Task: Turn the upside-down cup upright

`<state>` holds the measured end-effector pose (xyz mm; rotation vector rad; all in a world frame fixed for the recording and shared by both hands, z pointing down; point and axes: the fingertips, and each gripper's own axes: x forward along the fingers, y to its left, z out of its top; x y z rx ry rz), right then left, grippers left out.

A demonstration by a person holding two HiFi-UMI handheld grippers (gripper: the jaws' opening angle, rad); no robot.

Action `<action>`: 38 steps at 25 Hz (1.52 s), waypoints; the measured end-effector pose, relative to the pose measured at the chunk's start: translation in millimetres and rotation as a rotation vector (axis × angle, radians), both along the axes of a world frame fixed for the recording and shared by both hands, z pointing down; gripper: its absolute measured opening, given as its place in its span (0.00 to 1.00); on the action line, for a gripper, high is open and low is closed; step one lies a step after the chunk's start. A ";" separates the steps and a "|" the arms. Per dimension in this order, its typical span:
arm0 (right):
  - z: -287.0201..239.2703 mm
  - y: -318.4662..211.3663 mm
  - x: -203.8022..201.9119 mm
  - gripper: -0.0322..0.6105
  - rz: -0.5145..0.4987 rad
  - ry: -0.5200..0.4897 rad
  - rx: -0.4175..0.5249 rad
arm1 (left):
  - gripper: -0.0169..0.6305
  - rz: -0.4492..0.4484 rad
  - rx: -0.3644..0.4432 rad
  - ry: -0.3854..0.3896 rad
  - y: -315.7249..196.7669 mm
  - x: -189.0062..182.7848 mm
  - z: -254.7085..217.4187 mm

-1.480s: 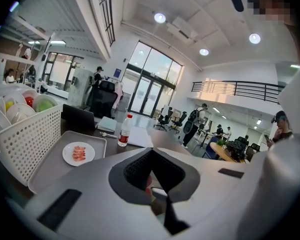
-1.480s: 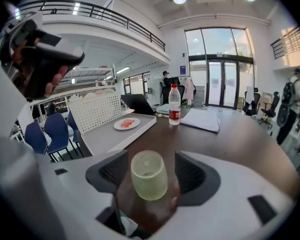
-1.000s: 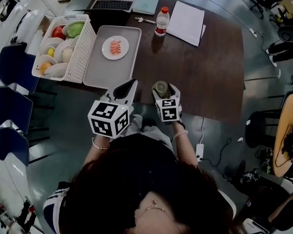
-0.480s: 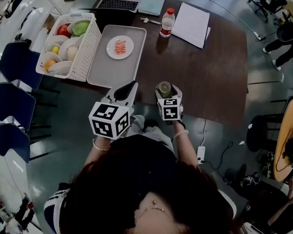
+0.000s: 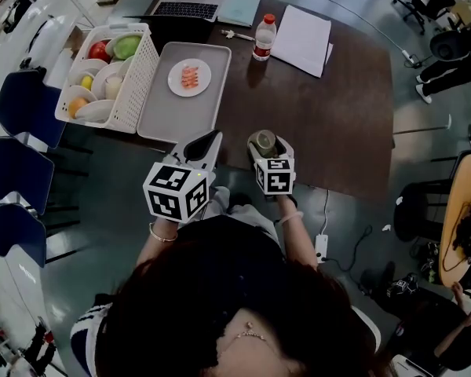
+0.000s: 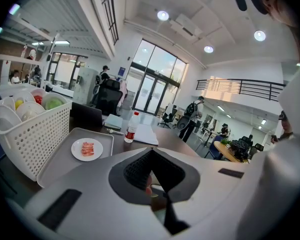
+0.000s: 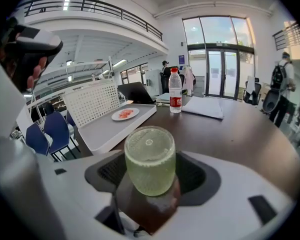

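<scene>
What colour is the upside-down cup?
The cup is pale, see-through green; it shows best in the right gripper view.

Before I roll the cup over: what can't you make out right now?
- Cup rim: right gripper view, hidden beneath its own body and the jaws; contact with the table unclear.
- Cup's lower part: head view, covered by the jaws.
- Bottle label: too small in every view.

No word, brand or number can be read anywhere. The clear plastic bottle with a red cap (image 5: 264, 38) on the dark brown surface (image 5: 337, 132) wears a red label, its print too small to make out. The left claw (image 5: 207, 141) and right claw (image 5: 265, 143) each carry a white cube bearing only black-and-white square marker patterns, not letters.
</scene>
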<state>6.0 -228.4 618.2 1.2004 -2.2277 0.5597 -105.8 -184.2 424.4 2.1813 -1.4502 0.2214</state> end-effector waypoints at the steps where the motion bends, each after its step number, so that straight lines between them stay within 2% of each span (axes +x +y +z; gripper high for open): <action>1: -4.5 0.0 0.9 0.51 0.006 -0.008 0.005 | 0.02 0.004 0.001 0.004 -0.3 1.2 -0.4; 6: -29.3 3.5 5.6 0.51 0.037 -0.064 0.029 | 0.02 0.030 0.010 0.016 -0.9 7.8 -2.0; 12: -66.8 6.8 9.8 0.51 0.080 -0.186 0.052 | 0.02 0.059 0.012 0.025 -1.3 16.1 -2.4; 25: -129.8 10.2 24.8 0.51 0.202 -0.614 0.012 | 0.02 0.069 0.009 0.040 -5.9 16.4 -2.0; 33: -141.0 17.1 32.5 0.51 0.218 -0.771 -0.031 | 0.02 0.085 0.012 0.046 -4.8 23.8 -1.5; 38: -149.7 21.4 33.9 0.51 0.226 -0.936 -0.097 | 0.02 0.095 0.014 0.054 -4.3 27.3 -3.3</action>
